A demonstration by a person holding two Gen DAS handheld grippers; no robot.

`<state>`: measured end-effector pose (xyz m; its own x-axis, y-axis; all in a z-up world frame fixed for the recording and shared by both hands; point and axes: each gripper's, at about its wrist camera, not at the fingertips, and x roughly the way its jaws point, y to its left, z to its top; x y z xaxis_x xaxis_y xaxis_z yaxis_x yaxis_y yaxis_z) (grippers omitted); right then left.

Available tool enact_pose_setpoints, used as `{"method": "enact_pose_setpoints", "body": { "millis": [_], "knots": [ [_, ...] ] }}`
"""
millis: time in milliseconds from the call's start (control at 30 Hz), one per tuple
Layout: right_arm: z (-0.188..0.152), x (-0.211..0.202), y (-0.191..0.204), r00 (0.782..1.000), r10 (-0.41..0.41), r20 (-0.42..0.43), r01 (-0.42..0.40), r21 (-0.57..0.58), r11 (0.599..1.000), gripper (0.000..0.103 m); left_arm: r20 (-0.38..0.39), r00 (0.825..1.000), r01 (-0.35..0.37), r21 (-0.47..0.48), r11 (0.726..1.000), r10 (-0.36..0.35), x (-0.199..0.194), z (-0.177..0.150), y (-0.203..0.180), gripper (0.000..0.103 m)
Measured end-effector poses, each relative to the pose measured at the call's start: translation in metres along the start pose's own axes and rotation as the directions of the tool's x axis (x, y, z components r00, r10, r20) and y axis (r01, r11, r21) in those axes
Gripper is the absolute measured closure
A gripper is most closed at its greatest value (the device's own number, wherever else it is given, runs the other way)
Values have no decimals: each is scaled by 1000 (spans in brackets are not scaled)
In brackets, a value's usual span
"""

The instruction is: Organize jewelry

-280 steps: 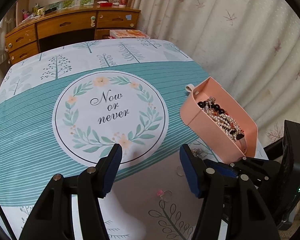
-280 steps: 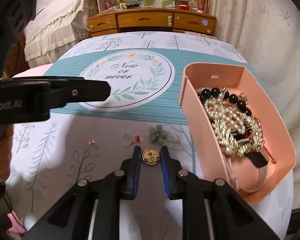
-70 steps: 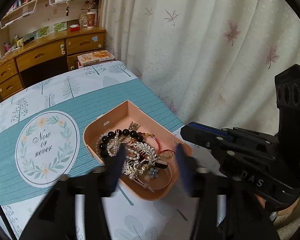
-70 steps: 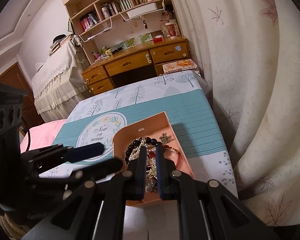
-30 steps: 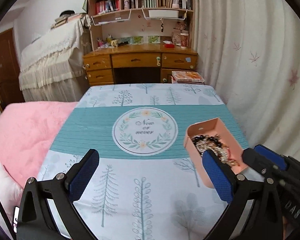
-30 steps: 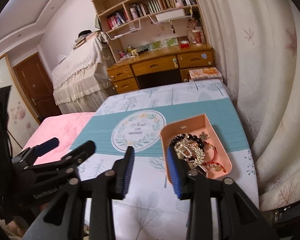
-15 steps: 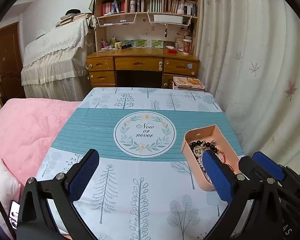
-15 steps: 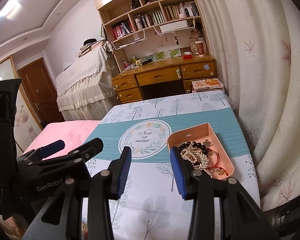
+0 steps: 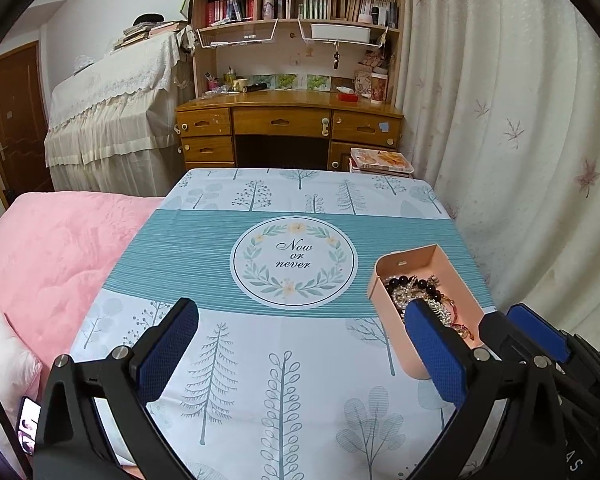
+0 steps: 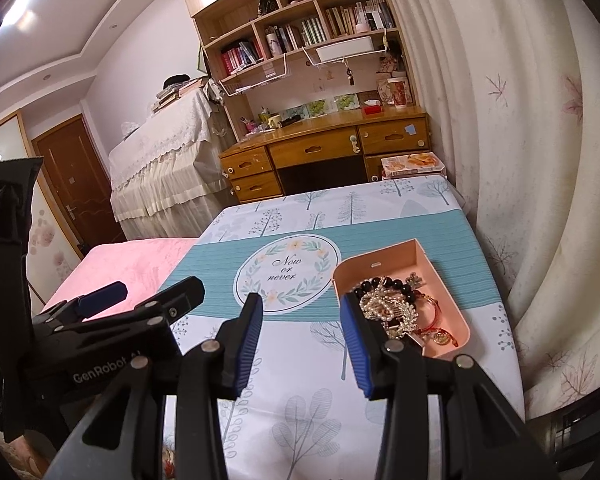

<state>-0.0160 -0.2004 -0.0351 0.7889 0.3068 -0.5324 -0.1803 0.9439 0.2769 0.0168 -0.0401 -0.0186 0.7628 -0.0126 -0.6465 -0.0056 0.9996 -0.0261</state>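
Observation:
A pink tray (image 9: 406, 258) (image 10: 380, 266) sits near the right edge of the table and holds a pile of jewelry (image 9: 414, 286) (image 10: 392, 304): black beads, pearls, gold and red pieces. My left gripper (image 9: 300, 344) is open and empty, held high above the table's near end. My right gripper (image 10: 302, 338) is open and empty, also held high, with the tray just right of its right finger. The left gripper (image 10: 140, 296) shows at the left of the right wrist view. The right gripper's blue pads (image 9: 536, 332) show at the lower right of the left wrist view.
The table wears a tree-print cloth with a teal band and a "Now or never" circle (image 9: 294, 260). A pink bed (image 9: 48, 248) lies left. A curtain (image 9: 520, 120) hangs right. A wooden desk (image 9: 288, 128) with bookshelves stands behind. A phone (image 9: 28, 426) lies at lower left.
Both grippers have risen and pulled back from the tray, so the whole table shows. The right gripper, shut 2.3 s ago, has opened. The loose pieces seen earlier on the cloth are gone.

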Motion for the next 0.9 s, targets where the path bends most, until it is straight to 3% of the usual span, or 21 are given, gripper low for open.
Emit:
{"method": "enact_pose_setpoints", "body": {
  "millis": [900],
  "knots": [
    [-5, 4, -2, 1000, -3, -10, 3, 5, 1000, 62, -8, 1000, -5, 0, 1000, 5, 6, -3, 6, 1]
  ]
}}
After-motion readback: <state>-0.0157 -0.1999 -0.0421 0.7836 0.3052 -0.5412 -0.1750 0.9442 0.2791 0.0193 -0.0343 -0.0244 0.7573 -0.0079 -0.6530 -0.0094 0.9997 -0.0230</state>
